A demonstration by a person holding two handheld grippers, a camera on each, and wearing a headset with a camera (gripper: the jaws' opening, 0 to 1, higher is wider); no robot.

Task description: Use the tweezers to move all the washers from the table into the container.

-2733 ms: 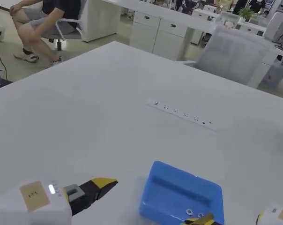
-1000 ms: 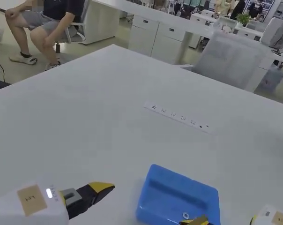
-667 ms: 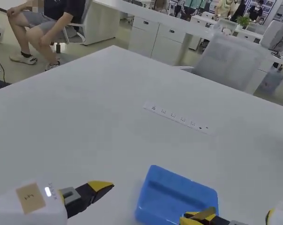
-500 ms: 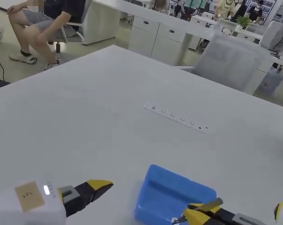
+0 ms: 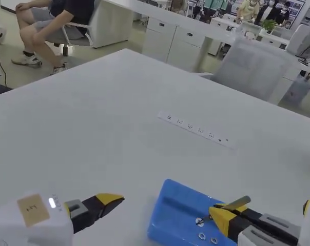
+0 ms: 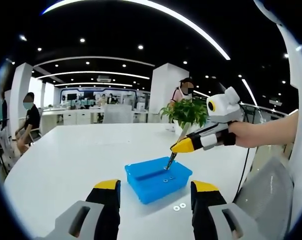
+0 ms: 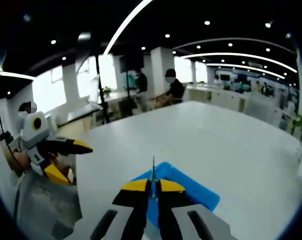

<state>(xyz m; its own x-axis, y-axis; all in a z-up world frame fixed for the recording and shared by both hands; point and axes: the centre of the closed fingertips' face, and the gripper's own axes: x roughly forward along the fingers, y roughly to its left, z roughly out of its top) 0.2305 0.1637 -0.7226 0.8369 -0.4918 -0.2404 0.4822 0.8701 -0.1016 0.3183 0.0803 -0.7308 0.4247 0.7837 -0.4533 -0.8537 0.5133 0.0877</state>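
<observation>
1. Right tongs (image 5: pixel 221 214) sit at five o'clock in the head view, jaws clamped tight on the tweezers (image 5: pixel 205 219).
2. The tweezers' tip dips into the blue container (image 5: pixel 175 205), right at one of the washers (image 5: pixel 199 222). Whether the tip actually holds it is too small to call.
3. Two more washers lie on the container's floor, toward its six o'clock edge.
4. In the left gripper view, two loose washers (image 6: pixel 179 206) lie on the white worktop (image 6: pixel 66 155), just outside the container at its five o'clock corner.
5. Left tongs (image 5: pixel 114 199) hang at seven o'clock in the head view with jaws spread wide and nothing between them, off the container's nine o'clock side.
6. A power strip (image 5: pixel 196 128) lies flat on the worktop at twelve o'clock, well beyond the container.
</observation>
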